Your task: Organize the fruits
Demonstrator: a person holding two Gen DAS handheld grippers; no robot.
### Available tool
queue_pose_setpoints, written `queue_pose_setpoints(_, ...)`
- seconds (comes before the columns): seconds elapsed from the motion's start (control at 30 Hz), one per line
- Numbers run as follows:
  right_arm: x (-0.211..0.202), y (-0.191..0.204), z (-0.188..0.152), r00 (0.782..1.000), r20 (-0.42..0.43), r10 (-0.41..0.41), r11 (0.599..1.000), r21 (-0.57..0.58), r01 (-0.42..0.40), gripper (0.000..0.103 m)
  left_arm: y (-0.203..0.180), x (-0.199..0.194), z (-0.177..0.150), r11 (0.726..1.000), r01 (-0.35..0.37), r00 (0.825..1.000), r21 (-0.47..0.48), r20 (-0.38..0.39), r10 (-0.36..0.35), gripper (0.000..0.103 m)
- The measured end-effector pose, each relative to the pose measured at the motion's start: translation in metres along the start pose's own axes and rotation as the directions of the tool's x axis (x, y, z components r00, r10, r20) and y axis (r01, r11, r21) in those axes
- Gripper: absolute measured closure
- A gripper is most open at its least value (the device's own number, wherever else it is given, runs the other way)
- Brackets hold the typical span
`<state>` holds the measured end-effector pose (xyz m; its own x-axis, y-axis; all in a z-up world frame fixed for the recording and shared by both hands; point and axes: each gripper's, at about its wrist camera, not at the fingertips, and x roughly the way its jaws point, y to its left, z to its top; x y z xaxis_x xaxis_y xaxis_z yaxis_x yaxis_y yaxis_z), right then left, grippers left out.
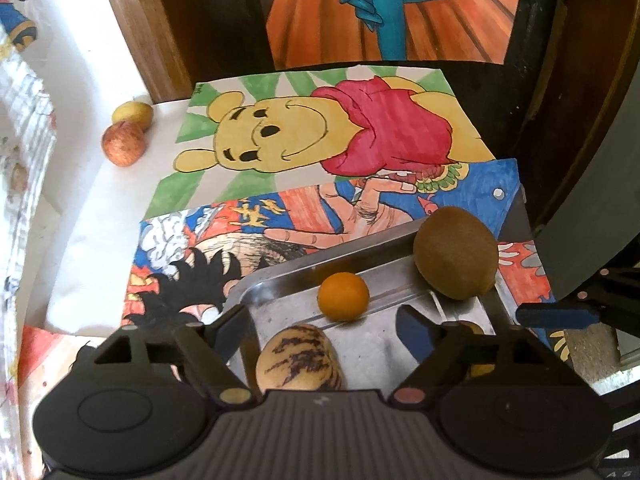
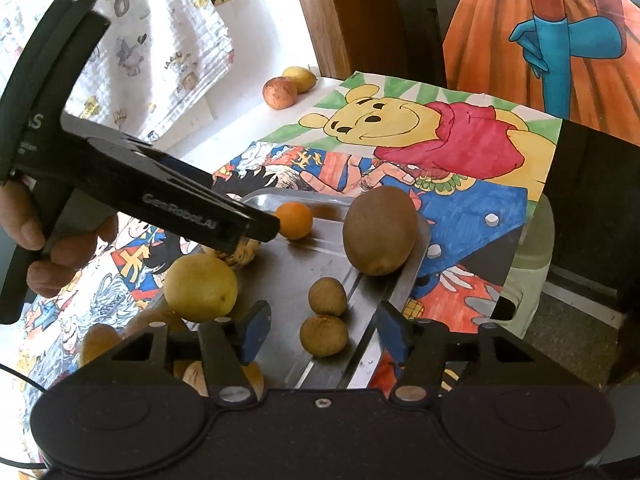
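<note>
- The left gripper [image 1: 320,322] hung over the near end of the steel tray [image 1: 376,344], fingers spread wide and clamping nothing.
- A striped, cream-coloured fruit [image 1: 300,360] lay on the tray between those open fingers, touching neither as far as the left wrist view showed.
- Just beyond it sat a small orange [image 1: 343,296], and the big brown kiwi [image 1: 456,252] rested against the tray's far right rim.
- From the right wrist view, the right gripper [image 2: 320,330] was open too, nothing in its grasp, hovering over the tray's near edge.
- Two small tan round fruits [image 2: 327,296] lay one behind the other between its fingers, on the tray floor.
- A yellow-green fruit [image 2: 200,286] sat at the tray's left edge; whether it rested inside the rim or on it was hard to call from this angle.
- The left gripper's body crossed the right wrist view from the left, its tip near the orange, the person's left hand [image 2: 36,240] wrapped round the handle.
- Well away, at the back of the table, a red apple [image 1: 123,144] and a yellow fruit [image 1: 133,115] sat touching, off the tray.
- The tray stood on coloured cartoon drawings [image 1: 320,136], a yellow bear among them.
</note>
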<state>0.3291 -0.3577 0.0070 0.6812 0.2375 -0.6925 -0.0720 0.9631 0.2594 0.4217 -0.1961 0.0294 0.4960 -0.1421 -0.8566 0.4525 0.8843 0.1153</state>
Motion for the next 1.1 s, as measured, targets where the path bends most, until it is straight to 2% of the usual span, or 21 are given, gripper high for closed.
queue_pose_setpoints(0.2,-0.008,0.004,-0.003,1.0,0.023,0.003,1.0,0.028,-0.004,0.033,0.005,-0.018,-0.011,0.998,-0.041,0.999,-0.037,0.011,0.041,0.004)
queue_pose_setpoints(0.37,-0.013,0.009,-0.005,0.999,0.034,0.003,0.999,0.053,-0.005,0.025,0.014,-0.036,-0.025,0.993,-0.07,0.997,-0.093,0.019,0.072,0.003)
queue_pose_setpoints(0.57,-0.019,0.015,-0.008,0.999,0.047,-0.027,0.996,0.084,0.023,0.022,0.023,-0.053,-0.044,0.983,-0.094,0.994,-0.158,0.039,0.101,0.001)
queue_pose_setpoints(0.83,-0.029,0.022,-0.012,0.995,0.052,-0.089,0.985,0.155,0.08,0.016,0.028,-0.062,-0.068,0.973,-0.099,0.992,-0.21,0.054,0.113,0.001)
queue_pose_setpoints(1.1,-0.039,0.031,-0.024,0.988,0.064,-0.14,0.972,0.198,0.125,0.013,0.031,-0.069,-0.084,0.971,-0.07,0.993,-0.227,0.078,0.09,0.001)
